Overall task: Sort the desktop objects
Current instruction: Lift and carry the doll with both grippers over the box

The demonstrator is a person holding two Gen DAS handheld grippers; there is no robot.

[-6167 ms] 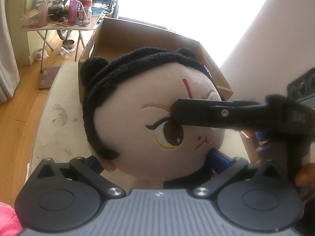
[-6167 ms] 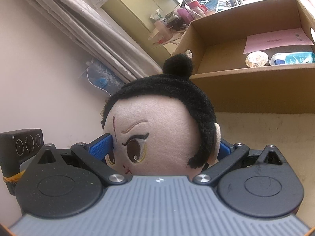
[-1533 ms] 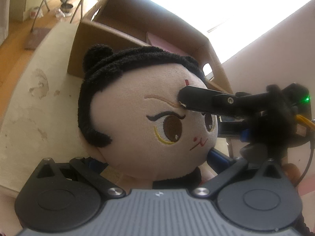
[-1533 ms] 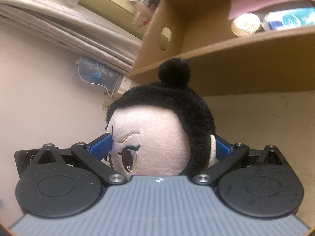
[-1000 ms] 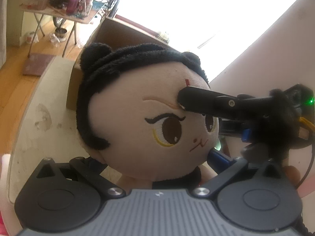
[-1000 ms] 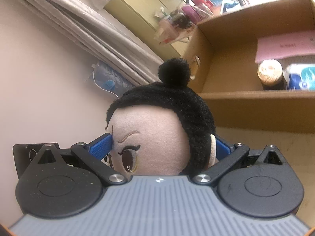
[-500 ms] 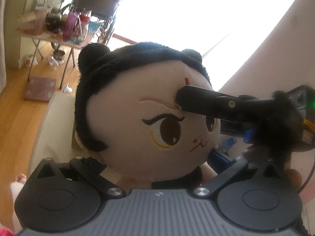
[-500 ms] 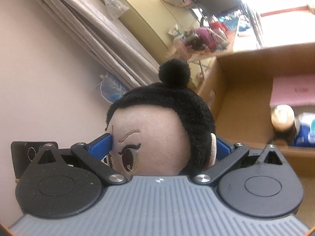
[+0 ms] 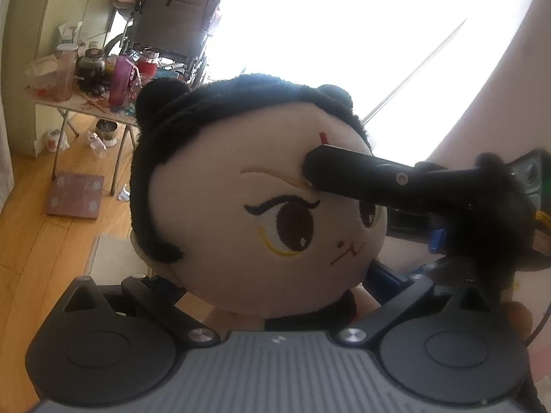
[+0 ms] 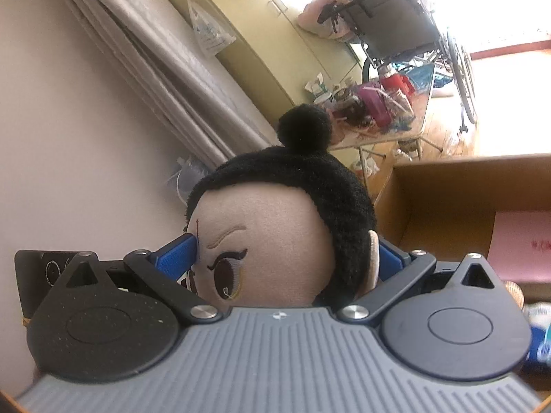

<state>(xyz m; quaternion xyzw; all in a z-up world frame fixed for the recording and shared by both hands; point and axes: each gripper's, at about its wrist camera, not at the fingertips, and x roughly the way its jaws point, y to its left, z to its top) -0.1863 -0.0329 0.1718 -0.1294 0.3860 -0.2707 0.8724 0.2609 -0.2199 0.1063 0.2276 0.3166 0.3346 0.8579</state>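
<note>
A plush doll (image 9: 261, 206) with black hair, two buns and a pale embroidered face fills the left wrist view. My left gripper (image 9: 275, 296) is shut on it below the chin, its fingertips hidden behind the head. From the right, a black finger (image 9: 347, 175) of the other gripper presses on the doll's forehead. In the right wrist view the doll's head (image 10: 275, 241) sits between blue pads (image 10: 177, 253), with my right gripper (image 10: 282, 258) shut on its forehead and ear. An open cardboard box (image 10: 444, 203) lies low at the right, beyond the doll.
The box holds a pink sheet (image 10: 523, 241), a round ribbed lid (image 10: 515, 292) and a blue-white packet (image 10: 540, 330). A pale tabletop edge (image 9: 113, 258) shows below the doll. Beyond it are a cluttered folding table (image 9: 103, 103), a wheelchair (image 9: 172, 24) and a wooden floor. A pale wall (image 10: 86, 137) is close.
Both grippers have carried the doll upward and tilted. The box has dropped out of the left wrist view and slid low and to the right in the right wrist view. Both grips are unchanged.
</note>
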